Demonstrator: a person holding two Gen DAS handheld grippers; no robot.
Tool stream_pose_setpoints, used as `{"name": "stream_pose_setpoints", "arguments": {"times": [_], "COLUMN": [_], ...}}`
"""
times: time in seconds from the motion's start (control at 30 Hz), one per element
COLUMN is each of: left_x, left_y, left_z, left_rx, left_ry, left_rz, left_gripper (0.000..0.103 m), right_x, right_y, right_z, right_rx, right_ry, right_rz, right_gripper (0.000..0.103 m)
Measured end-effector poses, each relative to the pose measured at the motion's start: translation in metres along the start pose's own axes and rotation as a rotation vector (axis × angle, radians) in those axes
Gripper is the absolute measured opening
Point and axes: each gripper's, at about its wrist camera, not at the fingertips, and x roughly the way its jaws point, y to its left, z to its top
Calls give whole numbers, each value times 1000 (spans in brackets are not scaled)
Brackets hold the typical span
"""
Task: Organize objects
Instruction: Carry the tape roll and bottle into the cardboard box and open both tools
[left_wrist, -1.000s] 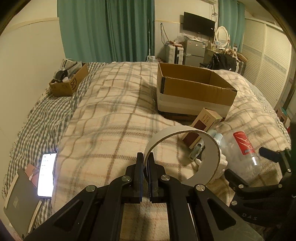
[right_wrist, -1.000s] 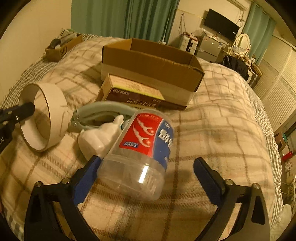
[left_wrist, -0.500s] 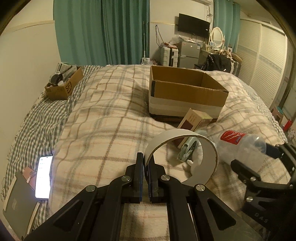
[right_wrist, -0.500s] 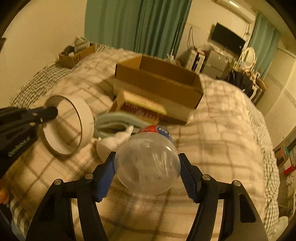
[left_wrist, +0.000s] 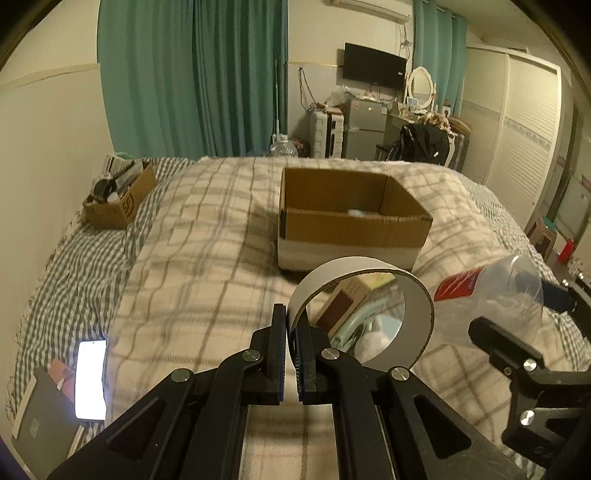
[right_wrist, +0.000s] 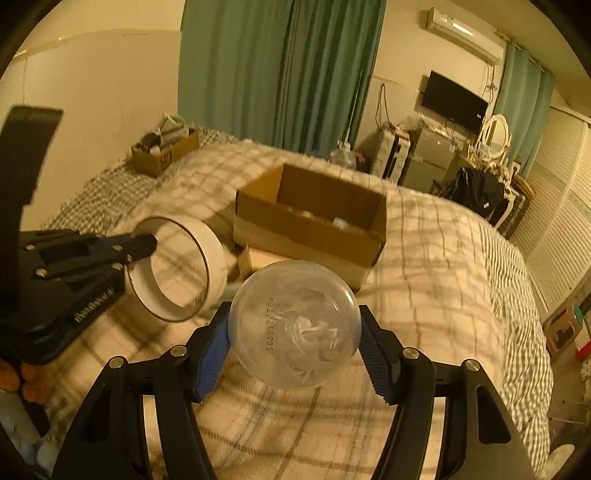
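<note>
The left gripper (left_wrist: 291, 334) pinches the cardboard ring (left_wrist: 360, 314); the right gripper (right_wrist: 293, 341) clamps the plastic bottle (right_wrist: 294, 325). Both hang above the bed (right_wrist: 424, 258), short of the open cardboard box (right_wrist: 314, 221). Carry each over the rim before releasing, one at a time.

Ring (left_wrist: 417, 295) left of bottle (left_wrist: 513, 291)

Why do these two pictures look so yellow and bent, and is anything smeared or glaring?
Left wrist view: warm indoor light tints everything, the fisheye lens bows the walls, the lit white phone screen glares, and the open brown cardboard box looks slightly soft. Right wrist view: same yellow cast and dark round corners; the plaid bedspread is smeared by motion, while the clear plastic bottle stays fairly sharp.
</note>
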Motion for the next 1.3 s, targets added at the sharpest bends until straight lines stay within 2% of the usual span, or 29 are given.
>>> {"name": "stream_pose_setpoints", "arguments": {"times": [0.2, 0.47, 0.63, 0.8, 0.97, 1.17, 1.3], "left_x": [1, 24, 51, 93, 148, 201, 220], "left_y": [-5, -3, -5, -13, -16, -28, -34], "left_z": [33, 106, 152, 176, 175, 156, 151], "left_rx": [21, 36, 46, 74, 55, 88, 107], "left_ry": [-39, -95, -113, -86, 12, 116, 160], "left_rz": [-9, 33, 34, 43, 17, 19, 24], "left_gripper": [4, 4, 4, 4, 4, 4, 4], "right_x": [-13, 0, 27, 84, 145, 211, 235], "right_y": [-10, -44, -61, -77, -97, -111, -119], "right_z": [42, 120, 172, 203, 203, 170, 152], "right_rx": [-33, -37, -40, -28, 11, 19, 37], "right_ry": [-83, -151, -170, -118, -51, 45, 86], "right_rz": [-26, -46, -40, -24, -8, -4, 25], "right_gripper": [64, 64, 64, 64, 64, 64, 64]}}
